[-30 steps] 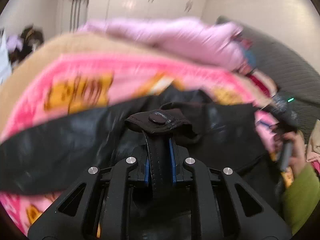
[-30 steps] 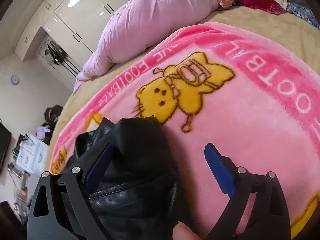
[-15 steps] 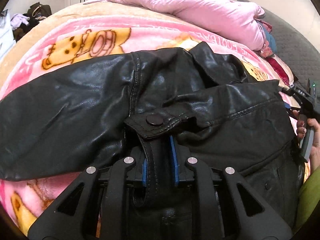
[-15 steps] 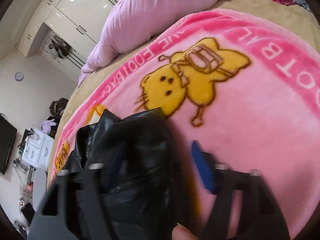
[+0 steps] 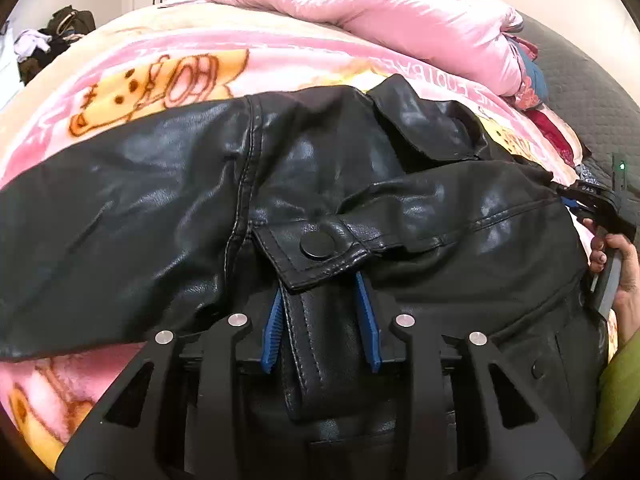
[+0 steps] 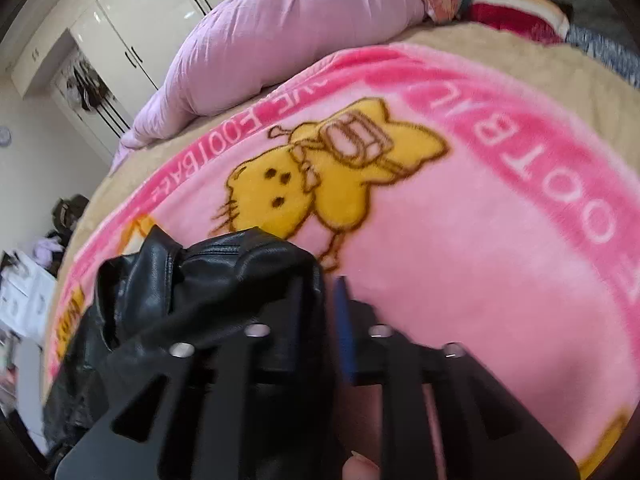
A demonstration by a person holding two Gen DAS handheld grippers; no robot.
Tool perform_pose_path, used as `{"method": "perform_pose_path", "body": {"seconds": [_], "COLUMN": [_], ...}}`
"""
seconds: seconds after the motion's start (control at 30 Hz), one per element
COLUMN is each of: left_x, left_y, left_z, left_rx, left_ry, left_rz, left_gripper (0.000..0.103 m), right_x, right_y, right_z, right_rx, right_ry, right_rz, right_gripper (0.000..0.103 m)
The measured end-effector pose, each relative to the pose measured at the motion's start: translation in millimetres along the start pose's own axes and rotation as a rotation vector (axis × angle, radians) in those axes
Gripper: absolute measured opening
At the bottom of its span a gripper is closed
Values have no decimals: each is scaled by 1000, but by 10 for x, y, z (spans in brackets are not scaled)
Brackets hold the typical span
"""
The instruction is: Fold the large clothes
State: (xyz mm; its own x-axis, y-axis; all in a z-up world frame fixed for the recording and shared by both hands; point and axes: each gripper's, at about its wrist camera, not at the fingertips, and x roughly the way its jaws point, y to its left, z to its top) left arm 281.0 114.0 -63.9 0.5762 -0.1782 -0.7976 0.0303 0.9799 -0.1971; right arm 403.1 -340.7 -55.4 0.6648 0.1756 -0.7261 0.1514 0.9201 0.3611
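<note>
A black leather jacket (image 5: 168,208) lies spread across a pink cartoon blanket (image 5: 304,64) on a bed. In the left wrist view my left gripper (image 5: 319,285) straddles the jacket's snap-button tab (image 5: 316,246). Its jaws are opening, and the blue pads (image 5: 366,320) stand just off the strap that runs between them. In the right wrist view my right gripper (image 6: 304,292) is closing on a bunched fold of the jacket (image 6: 240,264). One blue pad (image 6: 345,320) presses the leather and the other is hidden under it. A hand (image 5: 624,276) holds that gripper (image 5: 570,202) at the jacket's right edge.
A lilac duvet (image 6: 288,36) is heaped at the far side of the bed, with coloured cloths (image 6: 516,16) beside it. A grey quilted headboard (image 5: 580,92) rises at the right. White wardrobes (image 6: 140,20) and floor clutter (image 6: 28,292) lie beyond the bed. Bare pink blanket (image 6: 480,260) stretches right of the jacket.
The left gripper came down with the jacket, which now lies flat, and its pads have spread off the strap. The right jaws went from wide open to closed on the jacket fold.
</note>
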Motion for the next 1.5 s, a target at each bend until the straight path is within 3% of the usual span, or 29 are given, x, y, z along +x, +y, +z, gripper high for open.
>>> {"method": "perform_pose_path", "body": {"seconds": [0.1, 0.3, 0.47, 0.57, 0.67, 0.77, 0.9, 1.03, 1.2, 1.3, 1.4, 1.43, 1.5], "left_x": [-43, -149, -294, -432, -523, -500, -301, 59, 43, -184, -403, -458, -596], "left_y": [-26, -34, -24, -53, -75, -162, -255, -240, -303, -353, -441, -469, -528], "left_z": [15, 64, 130, 174, 211, 191, 104, -31, -62, -44, -40, -33, -54], "left_rx": [14, 0, -27, -7, -11, 10, 38, 60, 92, 98, 124, 126, 129], "left_ry": [-10, -24, -48, -93, -116, -102, -38, 48, 39, -11, -51, -61, -84], "left_rz": [14, -3, -28, 5, -13, -25, -20, 28, 69, 46, 37, 31, 20], "left_gripper": [29, 30, 32, 33, 34, 39, 52, 53, 54, 61, 63, 67, 83], "right_x": [-176, -547, -689, -704, -673, -620, -589, -421, -557, -806, -1006, -1055, -1149], "right_y": [52, 347, 637, 791, 865, 937, 871, 693, 717, 793, 943, 987, 1073], "right_z": [28, -4, -173, -272, -419, -592, -795, -981, -1070, -1160, -1277, -1310, -1370], "right_rx": [-11, -113, -195, -245, -254, -286, -269, -219, -232, -221, -277, -298, -331], "right_ry": [-33, -107, -66, -44, 7, 69, 113, 174, 142, 100, 55, 43, 19], "right_rz": [19, 47, 105, 110, 110, 86, 30, -21, -26, 10, 17, 15, 21], "right_gripper": [39, 44, 47, 50, 56, 56, 68, 69, 70, 87, 89, 91, 95]}}
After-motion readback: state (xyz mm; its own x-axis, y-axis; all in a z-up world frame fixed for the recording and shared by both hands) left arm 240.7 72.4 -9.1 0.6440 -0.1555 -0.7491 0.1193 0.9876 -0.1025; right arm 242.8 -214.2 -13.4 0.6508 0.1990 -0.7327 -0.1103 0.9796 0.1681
